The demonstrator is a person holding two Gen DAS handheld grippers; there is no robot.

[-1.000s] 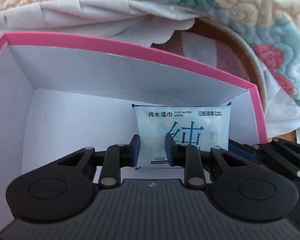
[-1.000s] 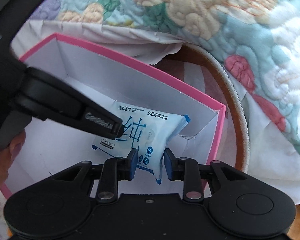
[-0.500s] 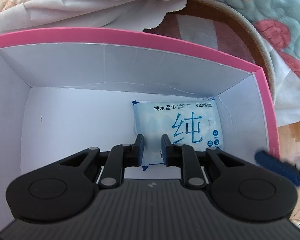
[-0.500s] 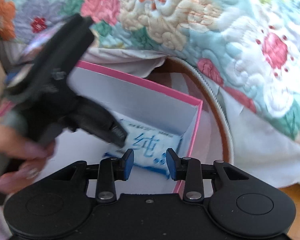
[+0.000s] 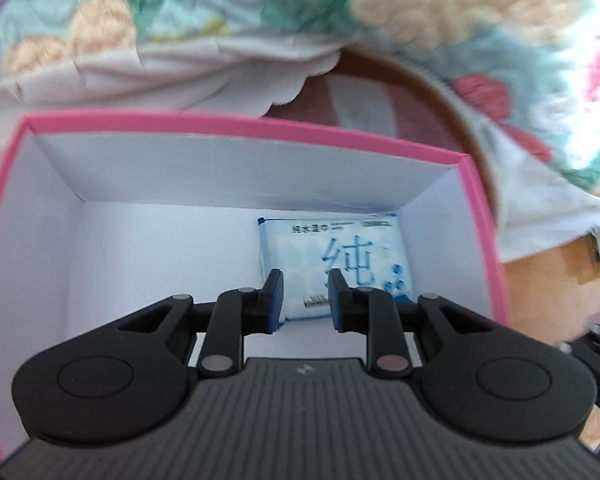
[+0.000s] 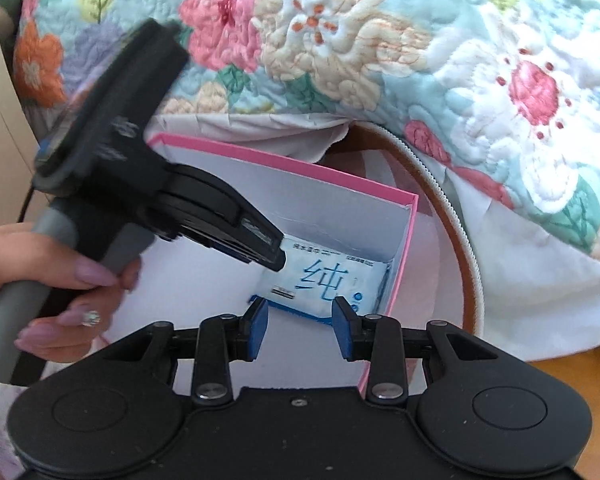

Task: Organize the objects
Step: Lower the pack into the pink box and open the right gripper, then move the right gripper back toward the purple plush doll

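Observation:
A pale blue pack of wet wipes [image 5: 332, 256] lies flat on the white floor of the pink-rimmed box [image 5: 236, 124], in its far right corner. My left gripper [image 5: 305, 300] hangs just above the pack's near edge, shut, with nothing between its pads. In the right wrist view the same pack [image 6: 324, 280] shows inside the box [image 6: 284, 160], and the left gripper [image 6: 274, 258] reaches down over it from the left. My right gripper [image 6: 300, 320] is held back over the box's near right side, open and holding nothing.
A floral quilt [image 6: 340, 40] drapes behind and to the right of the box, with white cloth [image 5: 180, 76] under its edge. A brown round rim with a zipper [image 6: 440, 200] curves past the box's right wall. A hand [image 6: 60, 280] grips the left tool's handle. Wooden surface [image 5: 560, 280] shows at right.
My right gripper let go of the wipes pack, widened and pulled back. The pack settled flat into the far right corner. My left gripper lifted a little off it.

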